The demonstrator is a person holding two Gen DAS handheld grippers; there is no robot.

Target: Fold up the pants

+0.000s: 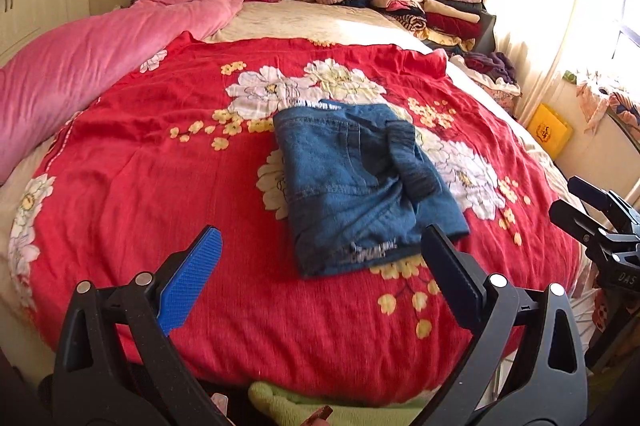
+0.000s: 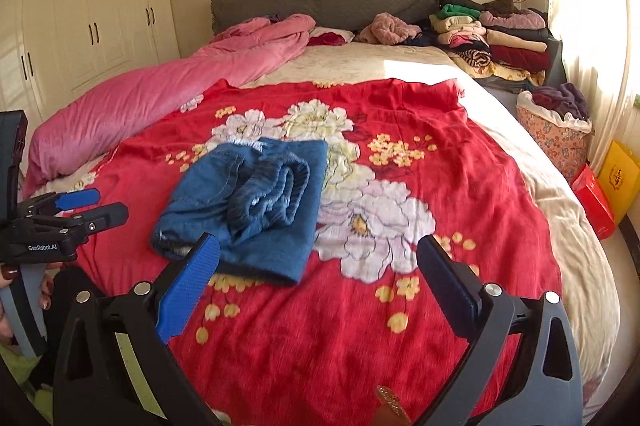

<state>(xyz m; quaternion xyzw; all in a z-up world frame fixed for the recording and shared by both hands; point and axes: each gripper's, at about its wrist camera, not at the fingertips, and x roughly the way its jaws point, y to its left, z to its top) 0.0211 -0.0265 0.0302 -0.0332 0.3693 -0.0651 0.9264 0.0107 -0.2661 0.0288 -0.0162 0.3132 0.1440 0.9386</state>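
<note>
The pants point(image 1: 360, 185) are seen folded into a compact denim stack on the red floral blanket point(image 1: 160, 185), near the middle of the bed; the waistband is bunched on top, slightly untidy. The folding is judged essentially done, with at most a tidy-up left. The left gripper point(image 1: 320, 282) is held wide open, empty, just near of the stack. The right gripper point(image 2: 320, 278) is likewise wide open, with nothing gripped or touched.

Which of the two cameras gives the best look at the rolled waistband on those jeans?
The right wrist view: the waistband faces it, showing its ribbed, curled opening on the folded jeans. The left wrist view shows it only as a dark strip.
</note>
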